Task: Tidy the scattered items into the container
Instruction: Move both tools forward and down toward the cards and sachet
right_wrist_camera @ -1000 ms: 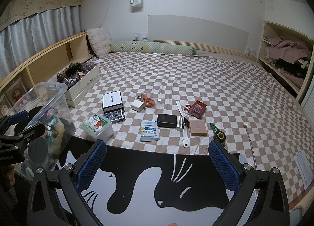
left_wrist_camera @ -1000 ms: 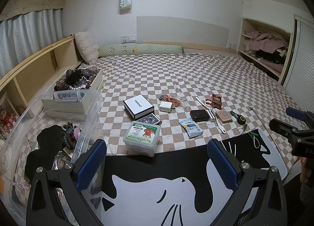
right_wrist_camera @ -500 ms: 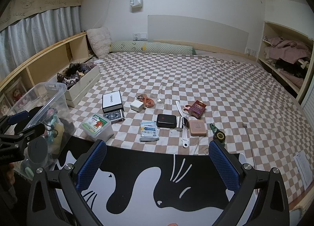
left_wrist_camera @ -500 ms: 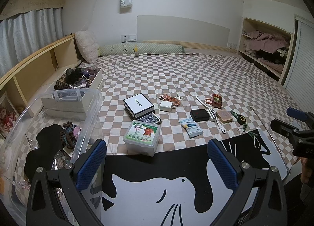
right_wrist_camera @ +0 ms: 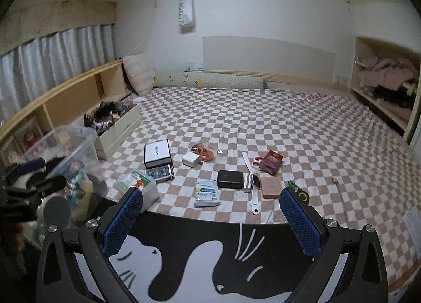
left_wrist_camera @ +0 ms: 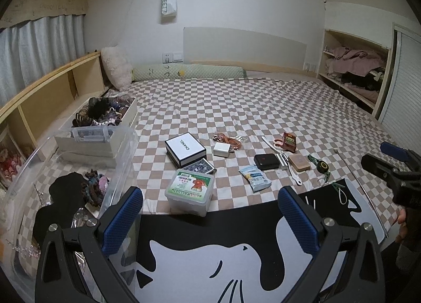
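Observation:
Scattered items lie on the checkered bed: a white Chanel box [left_wrist_camera: 185,149] [right_wrist_camera: 157,152], a card deck [left_wrist_camera: 201,166], a green-lidded plastic box [left_wrist_camera: 190,191] [right_wrist_camera: 136,183], a white charger [left_wrist_camera: 222,149] with orange cable [right_wrist_camera: 204,153], a black case [left_wrist_camera: 266,161] [right_wrist_camera: 230,178], a blue packet [left_wrist_camera: 254,178] [right_wrist_camera: 207,193], a red box [left_wrist_camera: 289,141] [right_wrist_camera: 273,162] and a tan pad [right_wrist_camera: 269,187]. The clear plastic bin [left_wrist_camera: 126,160] [right_wrist_camera: 86,142] stands at the left. My left gripper [left_wrist_camera: 209,220] and right gripper [right_wrist_camera: 210,220] are both open and empty, held before the items.
A white box of hair accessories [left_wrist_camera: 105,129] sits behind the bin. A black-and-white cat mat [left_wrist_camera: 223,250] covers the near bed edge. A tape measure [left_wrist_camera: 322,166], a white spoon-like tool [right_wrist_camera: 254,201] and a thin metal rod [left_wrist_camera: 357,179] lie at the right.
The left view is nearly still. The right gripper has tilted upward and moved slightly closer to the items; the view is somewhat blurred.

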`<state>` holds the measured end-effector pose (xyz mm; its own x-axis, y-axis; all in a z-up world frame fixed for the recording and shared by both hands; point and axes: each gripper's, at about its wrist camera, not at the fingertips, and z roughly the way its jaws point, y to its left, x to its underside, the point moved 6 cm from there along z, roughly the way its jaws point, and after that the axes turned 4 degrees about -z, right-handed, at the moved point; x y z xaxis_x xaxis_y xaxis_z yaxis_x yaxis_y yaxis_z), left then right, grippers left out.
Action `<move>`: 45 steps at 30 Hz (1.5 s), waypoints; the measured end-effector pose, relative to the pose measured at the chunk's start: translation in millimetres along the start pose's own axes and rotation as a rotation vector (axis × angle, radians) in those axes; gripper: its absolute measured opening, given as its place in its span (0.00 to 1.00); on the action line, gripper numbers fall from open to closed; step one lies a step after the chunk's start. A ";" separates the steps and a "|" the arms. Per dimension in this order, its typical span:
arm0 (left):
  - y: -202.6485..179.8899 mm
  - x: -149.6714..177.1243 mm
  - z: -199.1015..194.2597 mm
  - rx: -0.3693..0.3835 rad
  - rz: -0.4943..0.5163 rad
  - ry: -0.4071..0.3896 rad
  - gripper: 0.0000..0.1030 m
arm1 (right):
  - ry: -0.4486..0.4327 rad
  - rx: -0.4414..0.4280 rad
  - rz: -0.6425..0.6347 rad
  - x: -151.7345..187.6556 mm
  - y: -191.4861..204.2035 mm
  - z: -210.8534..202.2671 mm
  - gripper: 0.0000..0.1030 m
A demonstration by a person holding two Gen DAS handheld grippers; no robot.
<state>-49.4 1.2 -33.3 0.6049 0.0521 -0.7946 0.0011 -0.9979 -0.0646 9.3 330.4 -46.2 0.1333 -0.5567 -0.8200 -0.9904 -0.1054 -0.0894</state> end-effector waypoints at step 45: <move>39.5 -82.5 213.7 -0.142 -0.192 0.222 1.00 | 0.342 0.027 0.222 -27.1 -50.7 222.5 1.00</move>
<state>-269.5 -34.4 -99.3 0.7418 0.2455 -0.6241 0.2331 -0.9669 -0.1033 47.8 534.3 -145.2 -0.0836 -0.8059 -0.5861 -0.9965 0.0671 0.0499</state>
